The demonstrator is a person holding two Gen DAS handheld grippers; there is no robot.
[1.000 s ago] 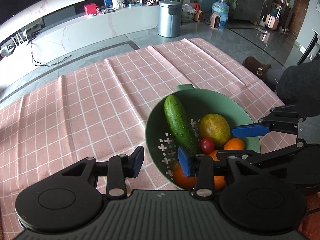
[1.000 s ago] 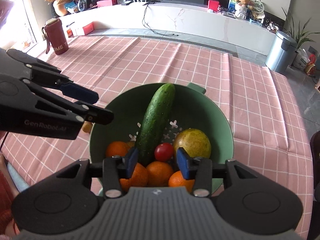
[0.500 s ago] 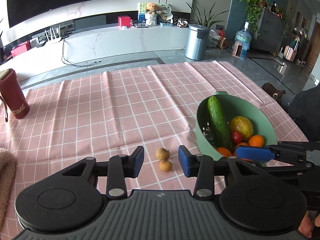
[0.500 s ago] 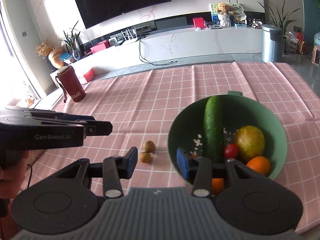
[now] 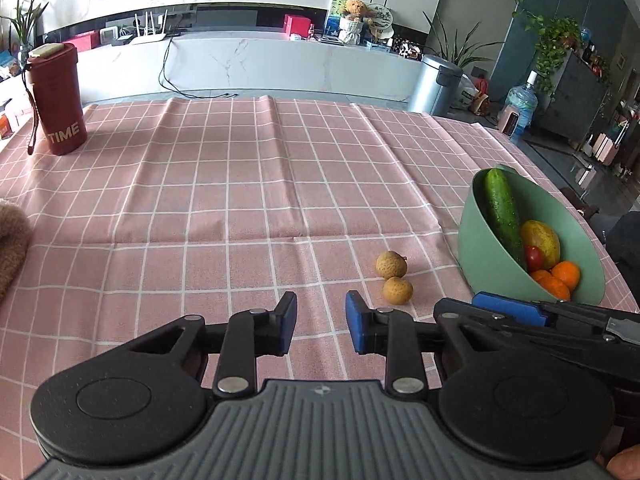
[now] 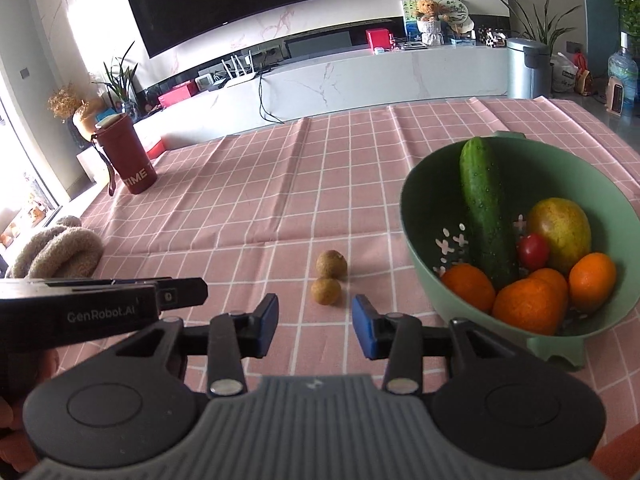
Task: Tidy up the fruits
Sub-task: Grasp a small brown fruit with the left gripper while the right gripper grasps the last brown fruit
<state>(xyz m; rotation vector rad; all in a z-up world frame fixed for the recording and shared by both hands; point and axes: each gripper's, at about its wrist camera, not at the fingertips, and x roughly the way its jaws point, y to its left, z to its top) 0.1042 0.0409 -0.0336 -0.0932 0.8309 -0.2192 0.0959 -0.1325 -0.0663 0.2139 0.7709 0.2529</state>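
A green bowl (image 6: 420,240) stands on the pink checked cloth and holds a cucumber (image 6: 482,204), a mango (image 6: 560,232), a small tomato (image 6: 534,250) and several oranges (image 6: 528,306). It also shows in the left wrist view (image 5: 480,256). Two small brown longans (image 6: 330,276) lie on the cloth left of the bowl, also seen in the left wrist view (image 5: 394,276). My left gripper (image 5: 321,322) is open and empty, just left of the longans. My right gripper (image 6: 315,322) is open and empty, just in front of the longans.
A red cup marked TIME (image 5: 58,100) stands at the cloth's far left. A brown fuzzy cloth (image 6: 56,248) lies at the left edge. A white counter and a metal bin (image 5: 436,84) are beyond the table.
Both grippers have pulled back and away from above the bowl. The two longans on the cloth have come into view, and the bowl now sits to the right.
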